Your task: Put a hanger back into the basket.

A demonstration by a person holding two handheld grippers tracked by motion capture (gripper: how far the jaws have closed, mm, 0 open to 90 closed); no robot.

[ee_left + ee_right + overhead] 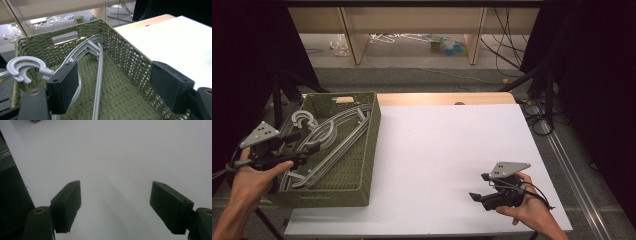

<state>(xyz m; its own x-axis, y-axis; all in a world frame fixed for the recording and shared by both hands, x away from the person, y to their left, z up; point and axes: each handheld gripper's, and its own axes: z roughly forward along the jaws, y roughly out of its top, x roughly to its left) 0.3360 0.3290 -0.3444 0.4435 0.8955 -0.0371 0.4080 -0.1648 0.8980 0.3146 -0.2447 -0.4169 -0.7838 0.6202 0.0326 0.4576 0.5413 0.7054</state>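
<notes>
High view: a green woven basket [362,165] stands at the left edge of the white surface [447,150], its near-left corner hidden behind the person's left hand [254,172]. Grey hangers [329,142] lie stacked inside it, hooks toward the far-left corner; how many there are is hard to make out. The left gripper [304,147] hovers over the basket's left side, its fingers dark against the weave. The right gripper [479,192] is held low over the surface near its front right corner, with wide bare room between it and the basket.

Left gripper view: the fingers [63,87] are spread wide with nothing between them. The hangers [98,65] run along the basket floor, and a hook [23,67] curls beside the left finger. The basket wall [125,57] stands below the right finger, partly hidden by it.

Right gripper view: the fingers [67,205] stand wide apart over the bare surface [125,157], holding nothing; the surface's edge runs down the left side.
</notes>
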